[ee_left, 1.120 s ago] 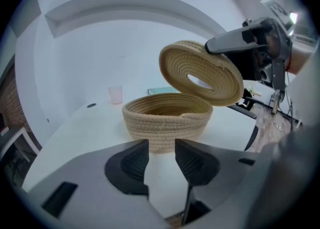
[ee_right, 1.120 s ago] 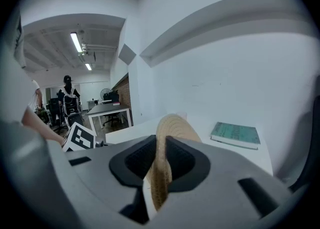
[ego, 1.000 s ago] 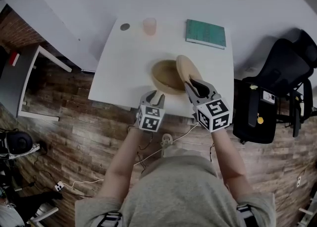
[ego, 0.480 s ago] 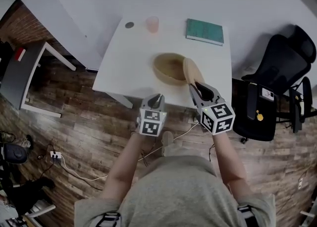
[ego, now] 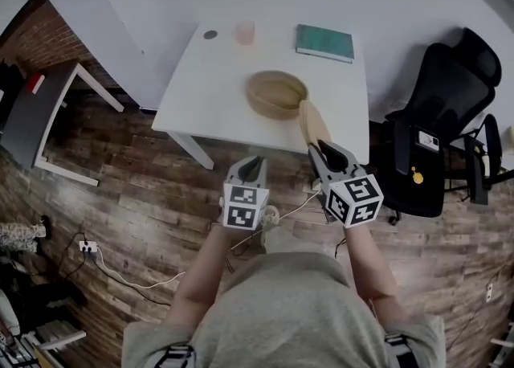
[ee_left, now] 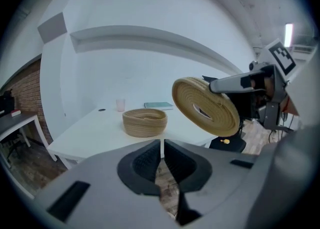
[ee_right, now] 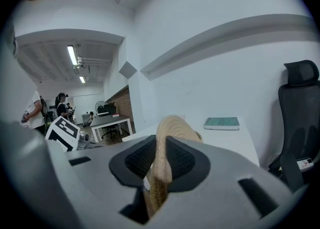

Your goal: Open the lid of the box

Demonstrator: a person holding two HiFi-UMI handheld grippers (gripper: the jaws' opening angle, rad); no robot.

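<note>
White table (ego: 209, 93): box (ego: 275, 93) sits open at its middle. My right gripper (ego: 328, 153) clamps the lid (ego: 314, 124) on edge, lifted just near-right of the box. My left gripper (ego: 250, 167) jaws have just been closing, now together, nothing between.

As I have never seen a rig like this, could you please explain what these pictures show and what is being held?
There is no robot here: a person holds a hand-held gripper in each hand. The head view comes from a camera on the person's head, looking steeply down. The other two views come from a camera riding on each gripper, looking along its fingers. On the white table stand an open woven box, a pink cup, a green book and a small dark disc. The right gripper is clamped on the woven lid, held on edge and clear of the box. The left gripper holds nothing; its fingers have just been closing and now meet.
</note>
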